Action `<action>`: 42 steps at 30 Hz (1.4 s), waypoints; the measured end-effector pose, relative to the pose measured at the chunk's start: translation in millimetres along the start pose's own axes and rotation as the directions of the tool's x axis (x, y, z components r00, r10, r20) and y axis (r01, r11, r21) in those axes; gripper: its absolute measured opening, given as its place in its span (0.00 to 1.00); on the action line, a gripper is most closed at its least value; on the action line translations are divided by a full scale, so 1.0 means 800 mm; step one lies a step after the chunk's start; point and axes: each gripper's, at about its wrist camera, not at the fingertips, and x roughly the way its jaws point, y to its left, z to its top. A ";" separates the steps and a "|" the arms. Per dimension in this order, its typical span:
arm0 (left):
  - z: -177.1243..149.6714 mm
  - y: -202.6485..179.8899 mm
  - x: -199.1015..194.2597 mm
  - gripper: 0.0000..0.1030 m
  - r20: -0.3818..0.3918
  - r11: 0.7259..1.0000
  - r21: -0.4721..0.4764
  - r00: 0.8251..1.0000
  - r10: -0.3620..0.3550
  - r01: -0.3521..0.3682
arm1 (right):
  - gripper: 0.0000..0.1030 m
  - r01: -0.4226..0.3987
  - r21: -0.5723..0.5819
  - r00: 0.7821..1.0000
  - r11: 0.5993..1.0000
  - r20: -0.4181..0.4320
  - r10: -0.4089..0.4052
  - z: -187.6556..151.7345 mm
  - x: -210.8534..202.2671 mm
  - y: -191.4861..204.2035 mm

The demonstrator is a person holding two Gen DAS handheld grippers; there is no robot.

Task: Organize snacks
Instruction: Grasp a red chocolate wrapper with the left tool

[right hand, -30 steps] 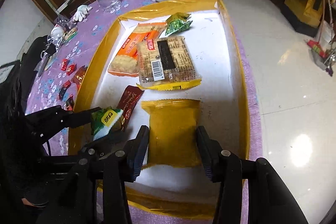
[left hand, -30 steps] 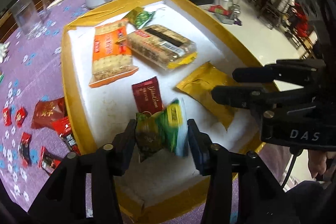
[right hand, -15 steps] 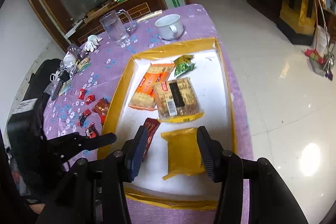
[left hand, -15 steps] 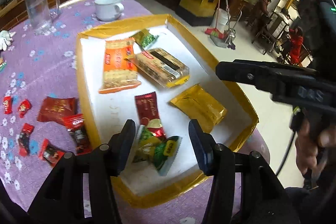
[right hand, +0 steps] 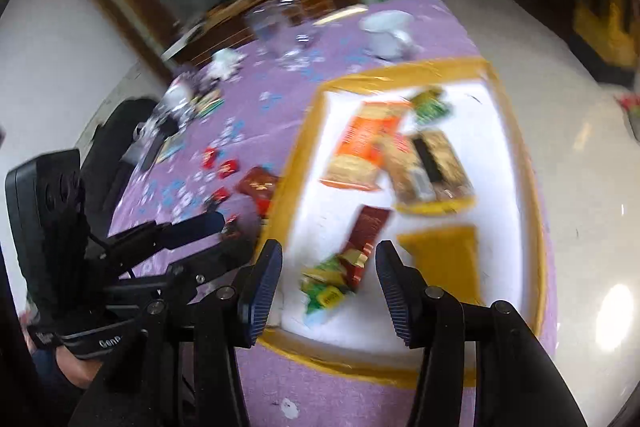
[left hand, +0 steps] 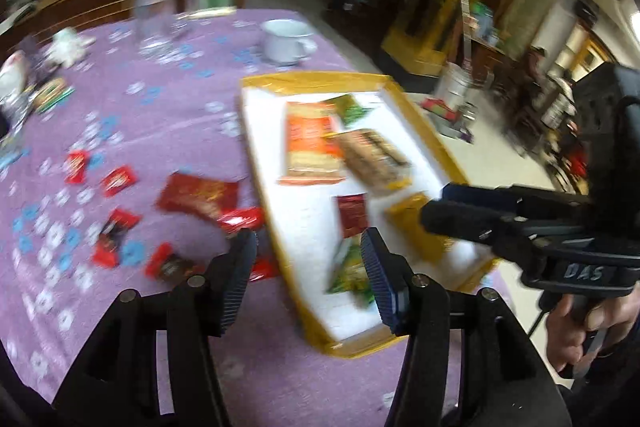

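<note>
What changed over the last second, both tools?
The left tool let go of the green snack packet, which now lies in the tray, then pulled back open toward the red candies. The right tool also drew back, empty. The other snacks in the tray stayed put.

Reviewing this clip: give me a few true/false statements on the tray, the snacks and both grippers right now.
1. The left gripper holds a green packet. False: open and empty; the green packet lies in the tray.
2. Small red candies lie on the tablecloth outside the tray. True.
3. The right gripper is open. True.
4. The white mug stands inside the tray. False: it stands on the cloth beyond the tray.
</note>
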 end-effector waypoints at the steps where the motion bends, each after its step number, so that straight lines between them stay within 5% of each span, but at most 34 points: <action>1: -0.005 0.011 -0.002 0.51 -0.006 0.999 -0.043 1.000 0.008 -0.008 | 0.50 -0.007 -0.008 1.000 1.000 -0.007 0.007 0.001 0.002 0.005; 6: -0.030 0.054 -0.010 0.51 -0.007 0.990 -0.133 0.999 0.049 -0.049 | 0.47 -0.078 -0.073 0.996 0.994 -0.039 0.076 0.002 0.025 0.032; 8: -0.028 0.076 -0.012 0.51 -0.046 0.984 -0.164 0.997 0.062 -0.068 | 0.35 -0.105 -0.032 0.993 0.994 -0.066 0.102 0.000 0.035 0.037; 10: -0.020 0.102 -0.015 0.51 -0.053 0.980 -0.186 0.997 0.059 -0.068 | 0.34 -0.154 -0.008 0.985 0.988 -0.076 0.153 -0.001 0.038 0.048; 17: -0.013 0.186 0.014 0.51 -0.122 0.978 -0.116 0.980 0.157 -0.171 | 0.35 -0.145 -0.028 0.988 0.989 -0.063 0.143 -0.014 0.057 0.086; 26: 0.004 0.189 0.075 0.51 -0.167 0.968 -0.039 0.957 0.238 -0.247 | 0.35 -0.120 -0.006 0.988 0.993 -0.094 0.119 -0.031 0.026 0.072; 30: 0.004 0.189 0.089 0.34 -0.152 0.959 -0.027 0.949 0.276 -0.283 | 0.35 -0.111 -0.067 0.988 0.992 -0.112 0.103 -0.032 0.013 0.072; 31: 0.003 0.190 0.088 0.25 -0.147 0.956 -0.028 0.947 0.285 -0.292 | 0.35 -0.116 -0.072 0.988 0.991 -0.113 0.107 -0.031 0.012 0.071; 37: -0.028 0.203 0.056 0.24 -0.132 0.963 -0.062 0.958 0.254 -0.264 | 0.35 -0.157 -0.102 0.979 0.982 -0.149 0.141 -0.021 0.031 0.101; 42: -0.060 0.210 0.028 0.24 -0.138 0.968 -0.070 0.964 0.229 -0.240 | 0.35 -0.173 -0.208 0.965 0.963 -0.231 0.124 -0.015 0.095 0.152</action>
